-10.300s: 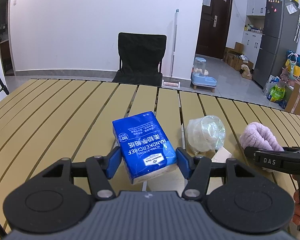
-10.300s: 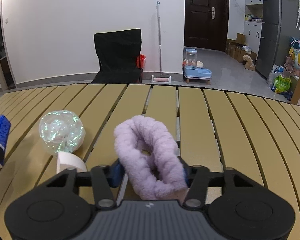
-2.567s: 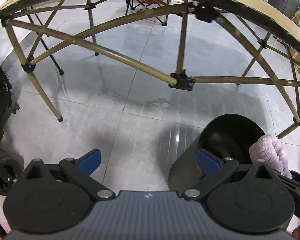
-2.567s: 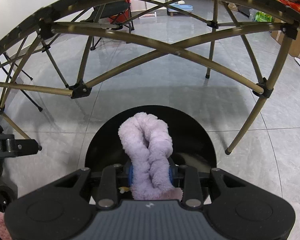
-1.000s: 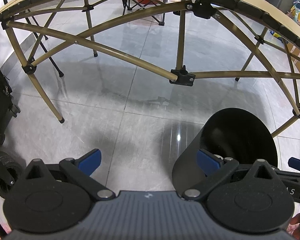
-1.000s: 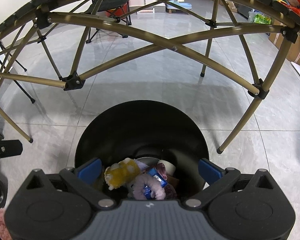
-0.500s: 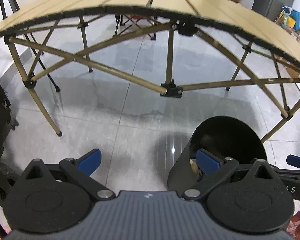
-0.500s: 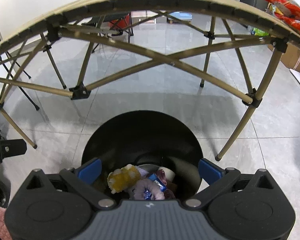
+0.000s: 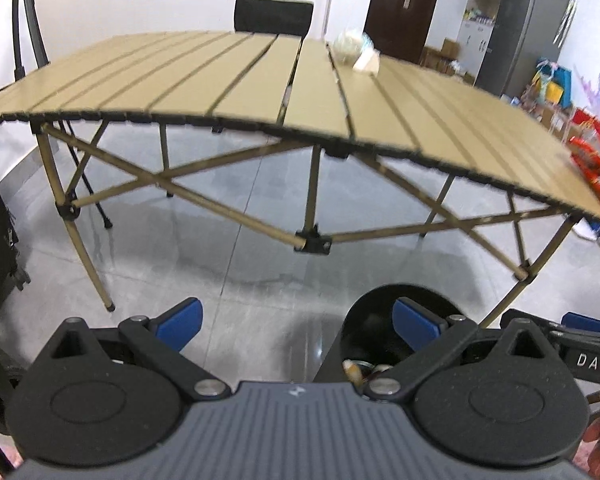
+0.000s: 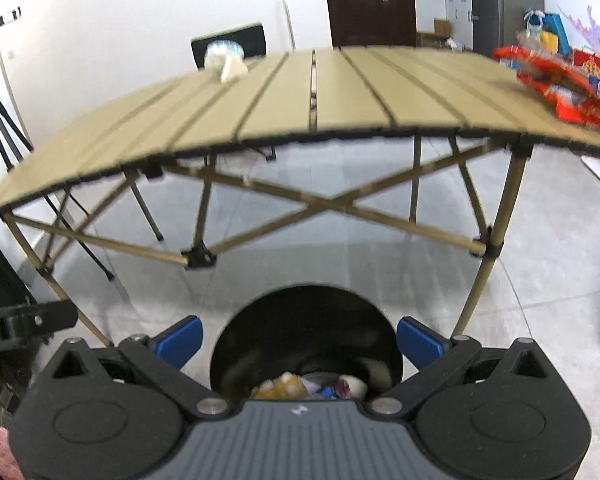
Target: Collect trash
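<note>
Trash [image 10: 296,390] (in black bin [image 10: 306,312]) lies below right tool [image 10: 299,342], spread empty.

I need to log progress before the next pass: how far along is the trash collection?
Partly done. The black bin on the floor already holds several pieces, some yellowish and some bluish. Nothing is in hand: the left gripper and the right gripper are both open and empty. Left on the table: a clear crumpled plastic ball with a white piece beside it, and red snack wrappers at the right end.
</note>
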`<state>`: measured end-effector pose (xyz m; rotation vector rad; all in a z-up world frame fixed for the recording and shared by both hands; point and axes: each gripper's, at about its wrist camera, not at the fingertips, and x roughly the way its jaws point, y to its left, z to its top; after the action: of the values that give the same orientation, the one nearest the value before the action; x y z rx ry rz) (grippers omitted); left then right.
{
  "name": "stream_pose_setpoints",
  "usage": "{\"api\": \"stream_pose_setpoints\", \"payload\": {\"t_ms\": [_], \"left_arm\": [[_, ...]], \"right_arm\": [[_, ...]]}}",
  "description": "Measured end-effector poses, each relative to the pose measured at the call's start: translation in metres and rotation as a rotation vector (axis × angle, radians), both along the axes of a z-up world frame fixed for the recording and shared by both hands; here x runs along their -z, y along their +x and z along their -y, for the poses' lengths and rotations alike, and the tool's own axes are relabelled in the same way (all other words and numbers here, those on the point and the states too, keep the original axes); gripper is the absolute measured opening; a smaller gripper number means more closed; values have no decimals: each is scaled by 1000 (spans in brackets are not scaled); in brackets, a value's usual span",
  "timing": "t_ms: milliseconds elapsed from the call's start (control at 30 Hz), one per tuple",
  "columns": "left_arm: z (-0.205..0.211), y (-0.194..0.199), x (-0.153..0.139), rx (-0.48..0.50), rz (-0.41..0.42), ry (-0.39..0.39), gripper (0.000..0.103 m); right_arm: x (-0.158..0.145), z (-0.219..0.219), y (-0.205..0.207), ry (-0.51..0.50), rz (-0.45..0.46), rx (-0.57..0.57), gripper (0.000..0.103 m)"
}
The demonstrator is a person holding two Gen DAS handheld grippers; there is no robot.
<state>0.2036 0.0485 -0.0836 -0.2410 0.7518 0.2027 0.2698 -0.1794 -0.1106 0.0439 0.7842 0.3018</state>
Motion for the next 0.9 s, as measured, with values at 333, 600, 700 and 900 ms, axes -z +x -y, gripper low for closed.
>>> {"api": "stream_pose_setpoints", "payload": {"t_ms": [333, 600, 700, 900], "left_arm": [[-2, -11, -52, -6, 135, 16, 103], [-5, -3, -82, -18, 201, 26, 103], [-7, 2, -90, -23, 220, 27, 103], [-11, 16, -98, -38, 235, 24, 103]], "right_arm": [[-56, 17, -5, 63, 168, 5, 103], [-88, 19, 4, 134, 287, 7, 103], [-95, 18, 11, 162, 322, 2, 103], [-103, 9, 26, 178, 364, -9, 103]]}}
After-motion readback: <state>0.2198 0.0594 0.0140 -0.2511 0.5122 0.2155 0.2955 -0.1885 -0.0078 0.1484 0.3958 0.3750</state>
